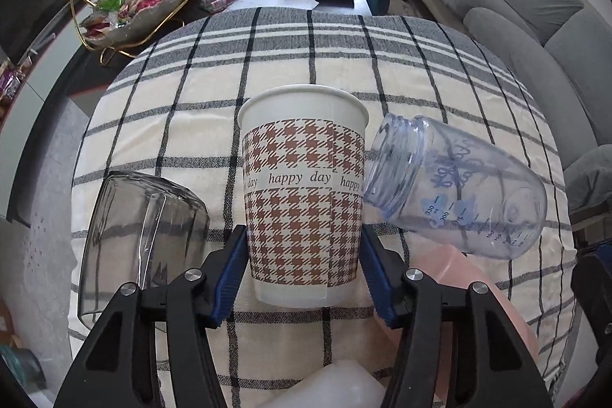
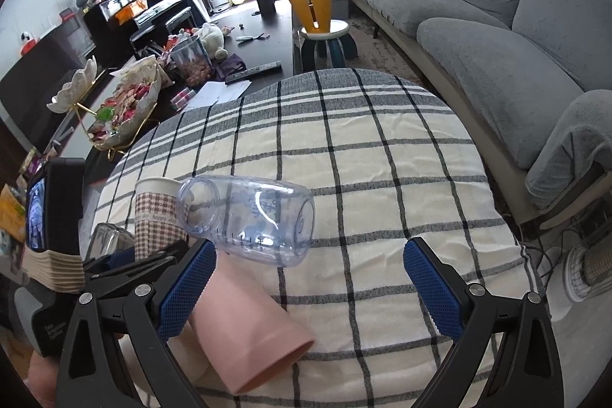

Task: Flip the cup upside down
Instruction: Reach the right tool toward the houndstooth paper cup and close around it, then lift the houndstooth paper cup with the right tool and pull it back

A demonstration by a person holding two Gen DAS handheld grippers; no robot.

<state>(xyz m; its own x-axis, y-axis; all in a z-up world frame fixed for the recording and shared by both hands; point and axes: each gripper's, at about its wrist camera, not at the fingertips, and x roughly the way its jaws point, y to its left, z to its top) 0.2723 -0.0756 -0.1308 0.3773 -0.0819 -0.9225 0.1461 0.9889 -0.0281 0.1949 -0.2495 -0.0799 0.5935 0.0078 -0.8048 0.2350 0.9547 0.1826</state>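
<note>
Left wrist view: low, close behind the paper cup (image 1: 304, 194) between its claw fingers. Right wrist view: higher, further back. Both face the sofa (image 2: 497, 37); shared: cup, clear bottle (image 2: 248, 217).

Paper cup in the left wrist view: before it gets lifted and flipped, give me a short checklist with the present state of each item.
1. Houndstooth-patterned paper cup upright, mouth up: ok.
2. Left hand-held gripper straddling the cup's lower half, blue pads against both sides: ok.
3. Grip firm enough to lift: cannot tell.
4. Room on the cup's right: not ok; the clear plastic measuring bottle lies on its side with its mouth right by the cup's wall.
5. Room on the left: not ok; the clear glass tumbler lies close by.
6. Right hand-held gripper open, holding nothing, above the pink plastic cup lying on its side: ok.
</note>
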